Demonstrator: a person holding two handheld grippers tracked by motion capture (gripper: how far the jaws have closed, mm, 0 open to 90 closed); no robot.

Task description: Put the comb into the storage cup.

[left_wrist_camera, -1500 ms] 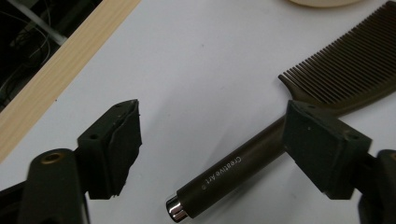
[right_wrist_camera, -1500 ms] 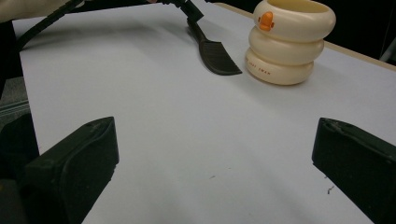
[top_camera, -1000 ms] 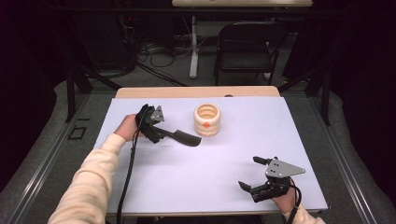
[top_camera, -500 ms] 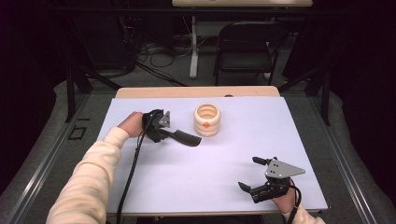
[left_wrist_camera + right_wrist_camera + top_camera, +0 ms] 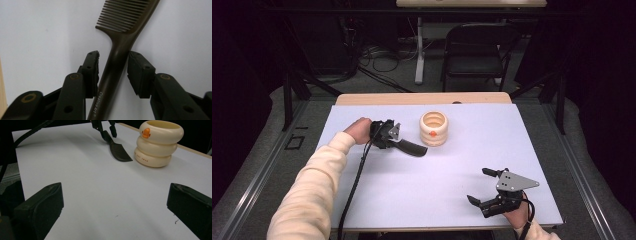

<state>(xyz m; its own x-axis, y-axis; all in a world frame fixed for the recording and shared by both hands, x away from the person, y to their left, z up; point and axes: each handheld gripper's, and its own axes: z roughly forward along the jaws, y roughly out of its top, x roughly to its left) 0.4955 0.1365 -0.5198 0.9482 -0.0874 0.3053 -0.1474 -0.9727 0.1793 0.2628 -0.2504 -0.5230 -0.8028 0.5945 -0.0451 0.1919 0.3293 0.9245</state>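
Left gripper (image 5: 112, 67) had just been closing around the comb (image 5: 117, 57), not quite pinching yet. Lifting it remained; right gripper (image 5: 115, 202) sat wide open.

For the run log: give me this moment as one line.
left gripper: closing around comb handle | right gripper: open, idle | cup: beside comb

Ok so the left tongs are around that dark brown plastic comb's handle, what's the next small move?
Probably finish closing the left tongs before lifting: the dark brown plastic comb lies flat on the white table, and the closing pads still show slight gaps beside its handle.
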